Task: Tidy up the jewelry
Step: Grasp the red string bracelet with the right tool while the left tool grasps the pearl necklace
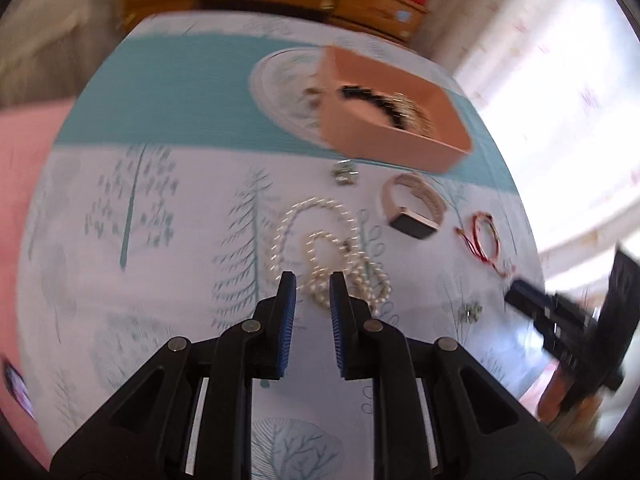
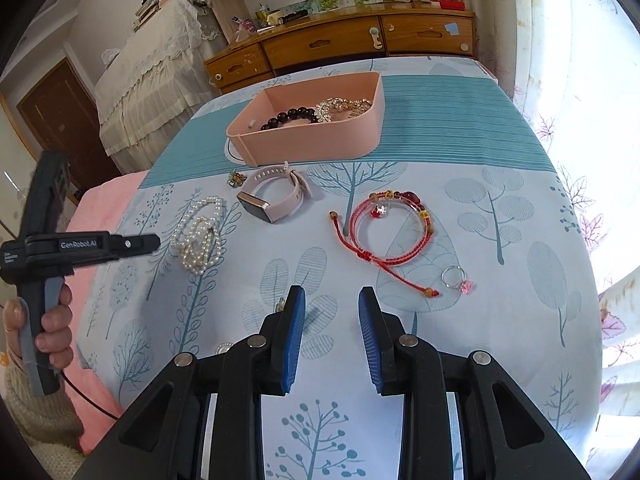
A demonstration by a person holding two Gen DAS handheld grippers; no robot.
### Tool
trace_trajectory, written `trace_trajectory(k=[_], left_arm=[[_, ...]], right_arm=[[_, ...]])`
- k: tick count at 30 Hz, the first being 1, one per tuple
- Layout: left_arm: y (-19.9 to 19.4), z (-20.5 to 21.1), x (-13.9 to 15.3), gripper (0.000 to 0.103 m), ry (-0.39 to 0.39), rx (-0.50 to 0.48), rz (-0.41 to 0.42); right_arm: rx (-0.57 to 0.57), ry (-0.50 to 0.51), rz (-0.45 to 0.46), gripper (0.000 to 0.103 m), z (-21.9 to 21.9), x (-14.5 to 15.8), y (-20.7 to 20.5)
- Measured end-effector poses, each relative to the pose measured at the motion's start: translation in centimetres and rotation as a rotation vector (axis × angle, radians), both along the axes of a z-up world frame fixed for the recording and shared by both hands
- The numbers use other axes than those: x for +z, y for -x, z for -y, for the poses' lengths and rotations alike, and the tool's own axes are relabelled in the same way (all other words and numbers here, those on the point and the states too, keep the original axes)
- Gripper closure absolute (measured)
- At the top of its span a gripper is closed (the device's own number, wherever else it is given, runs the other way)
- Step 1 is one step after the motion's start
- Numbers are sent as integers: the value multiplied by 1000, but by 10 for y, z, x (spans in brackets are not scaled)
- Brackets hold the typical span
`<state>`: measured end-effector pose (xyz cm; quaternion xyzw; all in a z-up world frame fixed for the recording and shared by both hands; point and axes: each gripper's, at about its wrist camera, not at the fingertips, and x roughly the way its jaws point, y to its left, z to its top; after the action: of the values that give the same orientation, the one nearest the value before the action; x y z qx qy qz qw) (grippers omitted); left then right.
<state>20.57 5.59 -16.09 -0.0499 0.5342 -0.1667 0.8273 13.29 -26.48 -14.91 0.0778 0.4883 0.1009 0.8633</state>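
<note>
White pearl necklace [image 1: 328, 248] coiled in loose tangled loops on bedspread [image 1: 160, 280]

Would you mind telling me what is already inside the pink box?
The pink box holds a dark bead bracelet and sparkly silver jewelry toward its right end. The near wall hides the floor by it, so anything lying there cannot be seen.

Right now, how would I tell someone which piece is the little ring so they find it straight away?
Start at the pink box on the tree-print cloth, then come toward the right gripper past the red cord bracelet. The ring lies just beyond the cord's knotted tail: a thin silver hoop with one pink charm, smaller than any other piece nearby.
</note>
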Motion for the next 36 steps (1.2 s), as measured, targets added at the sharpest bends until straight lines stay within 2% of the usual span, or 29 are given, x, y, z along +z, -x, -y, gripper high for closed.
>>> trace_trajectory(k=[4,8,12,19,23,30,36], left_arm=[[10,23,6,89,-146,-241,99],[12,27,-7,89,-244,-375,97],[5,24,-21,89,-290,-434,68],[1,36,-30,89,-349,-558,104],[-1,47,-37,89,-417,-639,107],[-2,62,-38,89,-469,-749,100],[-4,70,-39,89,-463,-831,24]], right_arm=[[10,10,-1,75,0,-1,-13],[18,21,14,75,0,3,-24],[27,24,21,75,-1,4,-29],[41,23,-2,75,-4,-1,-41],[33,13,-21,75,-2,-4,-49],[31,10,-39,75,-1,-8,-57],[23,-11,-83,75,5,-13,-70]])
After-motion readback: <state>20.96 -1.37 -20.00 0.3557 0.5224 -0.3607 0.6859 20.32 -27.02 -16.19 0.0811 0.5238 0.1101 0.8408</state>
